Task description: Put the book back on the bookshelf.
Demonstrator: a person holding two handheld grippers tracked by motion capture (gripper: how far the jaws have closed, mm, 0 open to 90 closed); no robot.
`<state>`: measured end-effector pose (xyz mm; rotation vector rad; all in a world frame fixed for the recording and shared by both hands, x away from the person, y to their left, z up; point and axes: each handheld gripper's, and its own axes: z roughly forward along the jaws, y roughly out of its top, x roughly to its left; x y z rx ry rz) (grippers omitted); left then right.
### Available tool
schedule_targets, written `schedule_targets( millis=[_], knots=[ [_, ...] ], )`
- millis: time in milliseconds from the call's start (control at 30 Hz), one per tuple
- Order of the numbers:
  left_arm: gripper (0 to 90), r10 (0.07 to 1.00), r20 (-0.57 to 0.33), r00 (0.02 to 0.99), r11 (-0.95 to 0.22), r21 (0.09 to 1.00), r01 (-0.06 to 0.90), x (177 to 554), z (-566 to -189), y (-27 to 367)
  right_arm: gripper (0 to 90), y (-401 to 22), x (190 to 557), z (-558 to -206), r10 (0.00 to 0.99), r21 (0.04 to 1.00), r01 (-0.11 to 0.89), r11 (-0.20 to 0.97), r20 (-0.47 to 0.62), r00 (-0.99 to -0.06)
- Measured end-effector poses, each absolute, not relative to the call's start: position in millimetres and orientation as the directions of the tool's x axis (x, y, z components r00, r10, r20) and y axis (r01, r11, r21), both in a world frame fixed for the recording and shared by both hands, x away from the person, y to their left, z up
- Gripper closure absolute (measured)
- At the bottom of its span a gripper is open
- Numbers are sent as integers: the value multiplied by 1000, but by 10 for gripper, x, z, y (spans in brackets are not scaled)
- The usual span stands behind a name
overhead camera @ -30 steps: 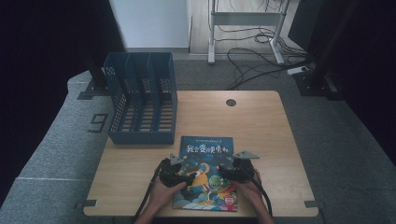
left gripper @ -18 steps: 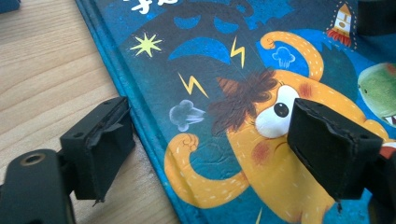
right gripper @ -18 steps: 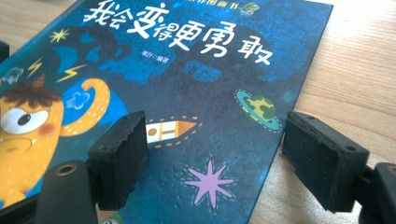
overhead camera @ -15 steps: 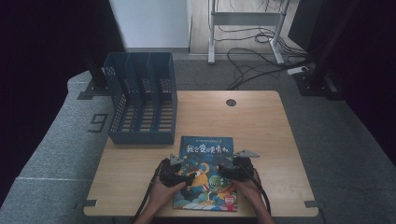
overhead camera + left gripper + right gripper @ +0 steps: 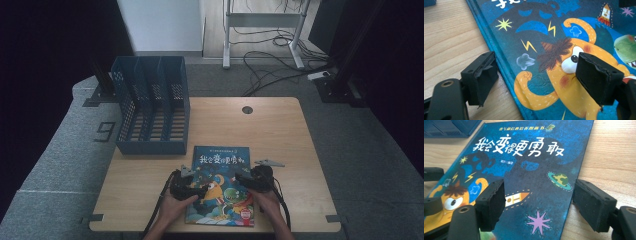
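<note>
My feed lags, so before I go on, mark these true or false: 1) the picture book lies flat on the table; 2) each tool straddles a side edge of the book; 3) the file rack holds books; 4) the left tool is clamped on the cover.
1) True: the picture book lies flat, cover up, on the table.
2) True: the left tool straddles the book's left edge, the right tool its right edge.
3) False: the blue file rack shows bare slots.
4) False: its jaws stand apart, though they have just been closing; neither pad presses the book.
</note>
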<state>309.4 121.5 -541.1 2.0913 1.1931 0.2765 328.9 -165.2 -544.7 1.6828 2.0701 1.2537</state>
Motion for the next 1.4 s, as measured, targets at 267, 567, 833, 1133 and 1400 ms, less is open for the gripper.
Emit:
schedule_targets(
  millis=[267, 567, 833, 1133, 1400],
  knots=[
    [177, 815, -160, 557, -326, 669, 668, 3102, -5411, 1231, 276, -1731, 3295, -5411, 846, 694, 718, -57, 416, -334],
    [171, 811, -173, 559, -318, 672, 669, 3107, -5414, 1242, 298, -1803, 3288, -5352, 814, 701, 708, -88, 460, -354],
    [154, 800, -202, 564, -305, 673, 674, 3115, -5417, 1282, 328, -1867, 3263, -5299, 780, 702, 701, -121, 504, -370],
    [134, 805, -196, 560, -300, 680, 669, 3104, -5430, 1286, 327, -1890, 3271, -5329, 757, 679, 723, -128, 538, -371],
    [132, 802, -208, 561, -292, 681, 671, 3110, -5431, 1306, 332, -1932, 3256, -5334, 720, 657, 739, -151, 585, -373]
  ],
)
